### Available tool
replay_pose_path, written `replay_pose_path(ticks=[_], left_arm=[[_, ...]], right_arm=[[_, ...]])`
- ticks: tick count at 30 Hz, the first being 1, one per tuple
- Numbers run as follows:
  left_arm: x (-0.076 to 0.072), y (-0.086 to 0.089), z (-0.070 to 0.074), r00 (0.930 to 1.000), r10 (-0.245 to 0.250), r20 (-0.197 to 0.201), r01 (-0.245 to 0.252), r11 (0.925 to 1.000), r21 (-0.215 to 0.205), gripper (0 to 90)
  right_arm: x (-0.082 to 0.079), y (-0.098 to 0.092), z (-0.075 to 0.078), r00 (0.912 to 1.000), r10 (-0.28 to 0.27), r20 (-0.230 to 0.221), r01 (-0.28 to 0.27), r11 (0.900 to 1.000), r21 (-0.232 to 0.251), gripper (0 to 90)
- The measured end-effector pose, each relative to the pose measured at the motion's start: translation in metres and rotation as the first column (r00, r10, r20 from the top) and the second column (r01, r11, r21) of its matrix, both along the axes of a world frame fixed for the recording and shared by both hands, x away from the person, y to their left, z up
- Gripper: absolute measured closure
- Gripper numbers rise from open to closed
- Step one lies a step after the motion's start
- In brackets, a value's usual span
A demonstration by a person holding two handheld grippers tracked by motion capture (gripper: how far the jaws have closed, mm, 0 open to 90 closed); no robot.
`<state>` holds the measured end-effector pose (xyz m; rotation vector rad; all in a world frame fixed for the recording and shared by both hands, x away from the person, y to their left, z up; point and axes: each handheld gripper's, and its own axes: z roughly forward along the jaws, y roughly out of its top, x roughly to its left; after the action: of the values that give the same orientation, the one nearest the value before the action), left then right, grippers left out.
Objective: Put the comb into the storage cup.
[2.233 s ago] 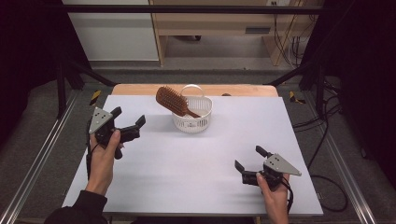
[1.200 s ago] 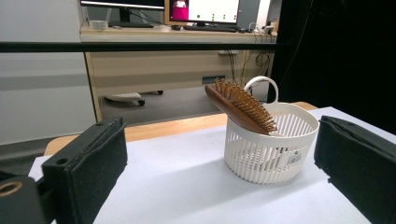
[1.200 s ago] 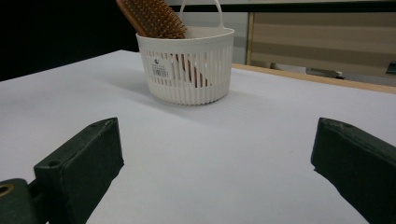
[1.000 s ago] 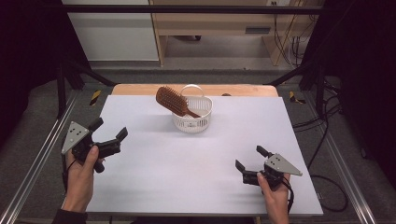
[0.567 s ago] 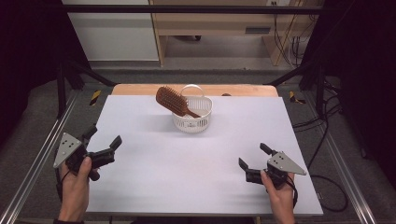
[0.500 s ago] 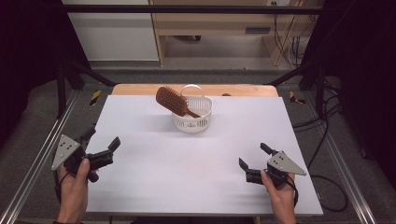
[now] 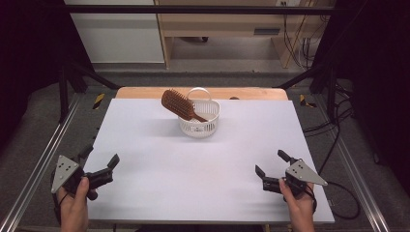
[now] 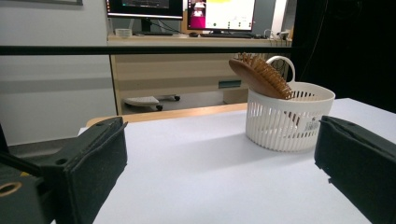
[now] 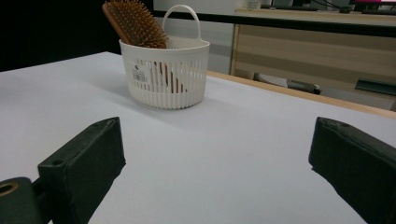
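While held low at the near left corner of the white rectangular tabletop (image 7: 159,164), rests wide apart and empty: left gripper (image 7: 100,162), jaws spread to either side in its own view, nothing between them but bare table. Gripped from below by a hand (image 7: 73,208), grey three-cornered plate on top. Likewise spread wide and empty at the near right corner: right gripper (image 7: 271,169), held by the other hand (image 7: 300,205), jaws far apart at the lower edges of its own view. Well apart from each other, one at each side of the table.

Toward the far edge, near the middle of the table: small round white plastic slatted basket (image 7: 199,121) with an arched handle, standing upright. Inside it, leaning tilted: brown wooden paddle hairbrush (image 7: 177,104), handle down in the basket, bristled head sticking out over the rim toward the left in the high view. Seen ahead and to the right from the left gripper, ahead and to the left from the right gripper, well clear of both. Label visible on the basket's wall in the right gripper view.
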<state>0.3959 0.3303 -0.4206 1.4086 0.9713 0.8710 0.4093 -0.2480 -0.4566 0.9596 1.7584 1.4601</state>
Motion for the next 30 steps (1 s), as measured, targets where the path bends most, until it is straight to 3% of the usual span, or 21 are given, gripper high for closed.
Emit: replay_pose_path(ticks=[10,19,22,30], left_arm=[[-0.008,0.0,-0.021,0.9992,-0.028,-0.027,0.028,0.9994,-0.021,2.4],[-0.013,-0.008,-0.029,0.9972,-0.063,-0.041,0.062,0.998,-0.01,2.4],[-0.013,-0.011,-0.03,0.9961,-0.078,-0.042,0.077,0.9967,-0.028,2.5],[-0.016,-0.029,-0.038,0.9907,-0.126,-0.052,0.127,0.9916,0.024,2.6]], right_arm=[[0.001,-0.002,-0.007,1.0,0.002,-0.008,-0.002,1.0,0.014,3.8],[0.003,0.001,-0.011,0.9999,0.01,-0.01,-0.009,1.0,0.025,3.8],[0.004,0.001,-0.012,0.9999,0.011,-0.006,-0.011,0.999,0.03,3.8],[0.006,0.003,-0.014,0.9998,0.018,-0.006,-0.017,0.999,0.042,3.8]])
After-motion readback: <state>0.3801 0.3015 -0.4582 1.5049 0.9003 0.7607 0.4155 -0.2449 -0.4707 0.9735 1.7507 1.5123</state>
